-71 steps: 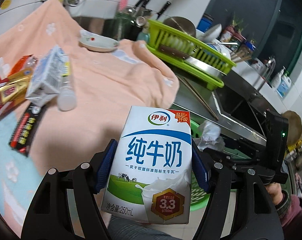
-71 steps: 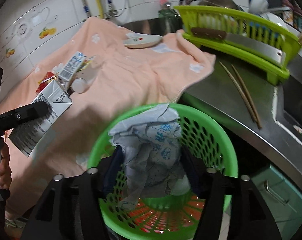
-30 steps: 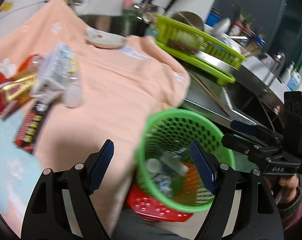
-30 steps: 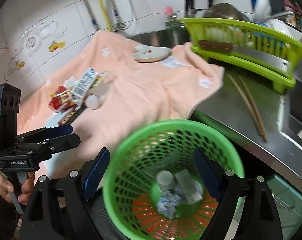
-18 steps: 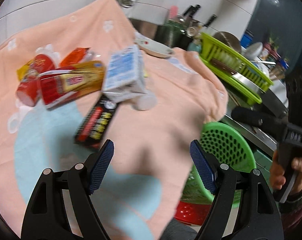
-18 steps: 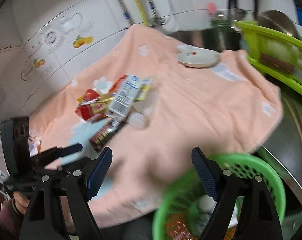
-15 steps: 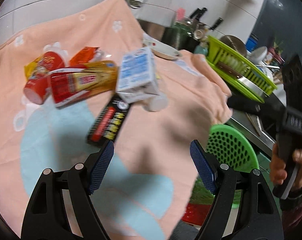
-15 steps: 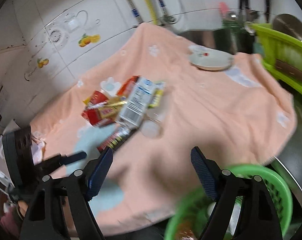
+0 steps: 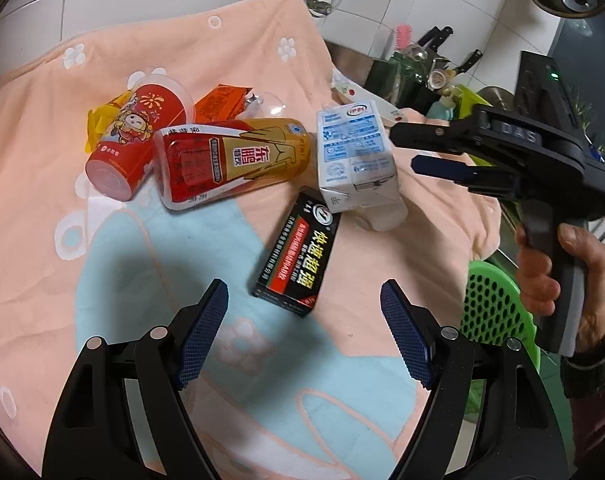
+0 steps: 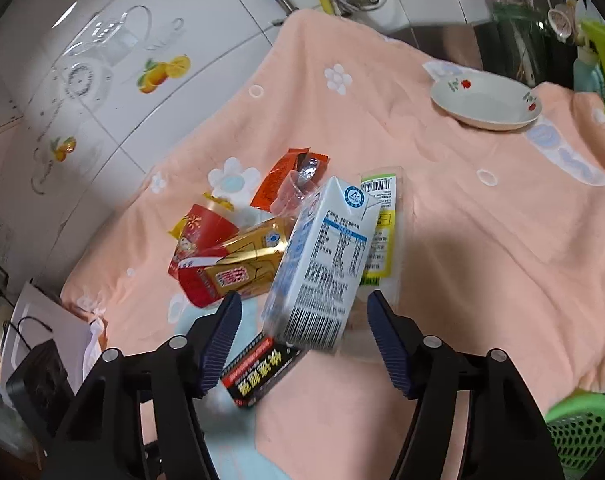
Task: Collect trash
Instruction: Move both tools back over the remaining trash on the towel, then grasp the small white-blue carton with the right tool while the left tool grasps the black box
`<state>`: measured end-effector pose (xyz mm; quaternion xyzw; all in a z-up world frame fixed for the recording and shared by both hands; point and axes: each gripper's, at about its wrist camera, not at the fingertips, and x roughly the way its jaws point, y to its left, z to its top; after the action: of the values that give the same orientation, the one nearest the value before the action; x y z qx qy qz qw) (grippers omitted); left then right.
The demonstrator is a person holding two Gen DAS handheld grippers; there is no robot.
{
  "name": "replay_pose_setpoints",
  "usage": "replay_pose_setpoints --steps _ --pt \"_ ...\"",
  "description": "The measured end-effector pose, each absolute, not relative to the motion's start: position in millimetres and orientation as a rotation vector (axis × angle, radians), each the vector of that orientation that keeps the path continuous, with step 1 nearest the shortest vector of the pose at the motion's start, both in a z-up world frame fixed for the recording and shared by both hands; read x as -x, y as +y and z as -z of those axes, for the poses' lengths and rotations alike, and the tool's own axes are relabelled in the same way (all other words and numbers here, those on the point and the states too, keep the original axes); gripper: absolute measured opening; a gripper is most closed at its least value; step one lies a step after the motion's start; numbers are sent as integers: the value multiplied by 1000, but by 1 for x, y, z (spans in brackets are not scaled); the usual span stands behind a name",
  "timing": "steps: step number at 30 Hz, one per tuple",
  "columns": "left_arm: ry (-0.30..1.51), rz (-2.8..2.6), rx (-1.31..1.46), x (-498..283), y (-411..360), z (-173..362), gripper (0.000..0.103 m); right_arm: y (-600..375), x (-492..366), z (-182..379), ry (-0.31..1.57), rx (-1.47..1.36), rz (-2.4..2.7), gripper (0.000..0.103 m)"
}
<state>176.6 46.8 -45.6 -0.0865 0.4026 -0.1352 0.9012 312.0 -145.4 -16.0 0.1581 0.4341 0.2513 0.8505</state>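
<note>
White milk carton (image 10: 326, 260) lies lengthwise between our right gripper (image 10: 302, 334) fingers, wide apart, empty; left gripper (image 9: 302, 330) gapes empty too.

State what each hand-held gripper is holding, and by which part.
Nothing is held. The left hand-held gripper is open above the black box; the right hand-held gripper is open around the milk carton, not gripping it.

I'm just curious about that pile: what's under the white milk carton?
The carton rests on a black box's end and a clear plastic bottle. A green-labelled packet lies behind. The rest is covered.
</note>
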Motion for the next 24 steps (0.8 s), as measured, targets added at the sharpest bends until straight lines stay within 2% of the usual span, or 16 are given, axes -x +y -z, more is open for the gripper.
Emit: replay_pose_setpoints --steps 16,17,19,24 --pt "859 294 150 -199 42 54 78 -137 -343 34 955 -405 -533 62" --pt "861 295 150 -201 41 55 78 -137 -345 35 956 -411 -538 60" --pt "869 296 152 -205 40 57 78 -136 -348 36 962 -421 -546 49" --pt "890 292 141 -217 38 65 78 -134 -346 33 951 -402 -550 45"
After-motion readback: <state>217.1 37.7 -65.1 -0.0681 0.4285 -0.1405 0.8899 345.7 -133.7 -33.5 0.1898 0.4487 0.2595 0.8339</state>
